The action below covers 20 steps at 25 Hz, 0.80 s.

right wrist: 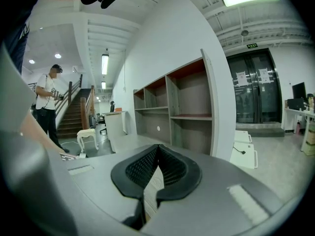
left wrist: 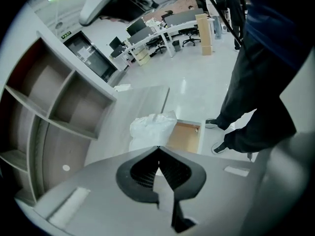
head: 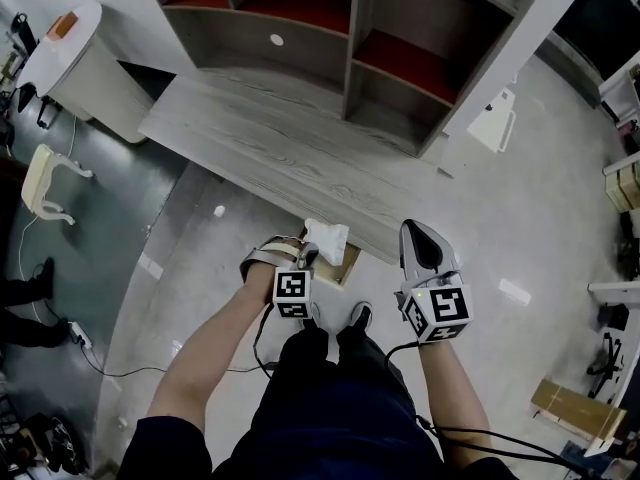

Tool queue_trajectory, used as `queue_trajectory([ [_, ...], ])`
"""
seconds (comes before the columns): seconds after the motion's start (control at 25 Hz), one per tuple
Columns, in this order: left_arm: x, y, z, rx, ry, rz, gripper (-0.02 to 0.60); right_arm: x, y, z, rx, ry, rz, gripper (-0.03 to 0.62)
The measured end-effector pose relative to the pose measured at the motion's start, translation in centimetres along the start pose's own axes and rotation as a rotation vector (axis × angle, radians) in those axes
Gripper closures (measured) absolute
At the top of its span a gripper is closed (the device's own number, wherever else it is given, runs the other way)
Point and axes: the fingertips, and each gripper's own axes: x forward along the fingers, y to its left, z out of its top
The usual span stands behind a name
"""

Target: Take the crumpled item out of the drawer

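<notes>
A white crumpled item (head: 327, 238) hangs at the desk's front edge, over the left part of the open wooden drawer (head: 347, 265). My left gripper (head: 308, 254) is shut, its tips pinching the item's near edge. In the left gripper view the crumpled item (left wrist: 151, 129) sits just past my left gripper (left wrist: 158, 148), with the drawer's bare wooden inside (left wrist: 186, 135) to its right. My right gripper (head: 416, 228) hovers over the floor right of the drawer, shut with nothing in it. In its own view my right gripper (right wrist: 158, 146) faces the shelves.
The grey wooden desk (head: 250, 138) carries an open shelf unit (head: 330, 38) behind it. The person's shoes (head: 360, 316) stand just in front of the drawer. A white stool (head: 45, 180) is at the left and a white box (head: 495, 118) leans at the right. Another person (right wrist: 48, 104) stands by stairs.
</notes>
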Motion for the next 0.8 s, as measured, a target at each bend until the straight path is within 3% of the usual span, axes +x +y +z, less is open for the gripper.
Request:
queue_trajectory([
  [0.48, 1.1, 8.1, 1.5, 0.053, -0.008, 0.073, 0.577, -0.4, -0.7, 2.1, -0.036, -0.019, -0.022, 0.588],
  [0.8, 5.0, 12.9, -0.2, 0.010, 0.035, 0.060, 0.577, -0.8, -3.5, 1.7, -0.018, 0.001, -0.083, 0.588],
])
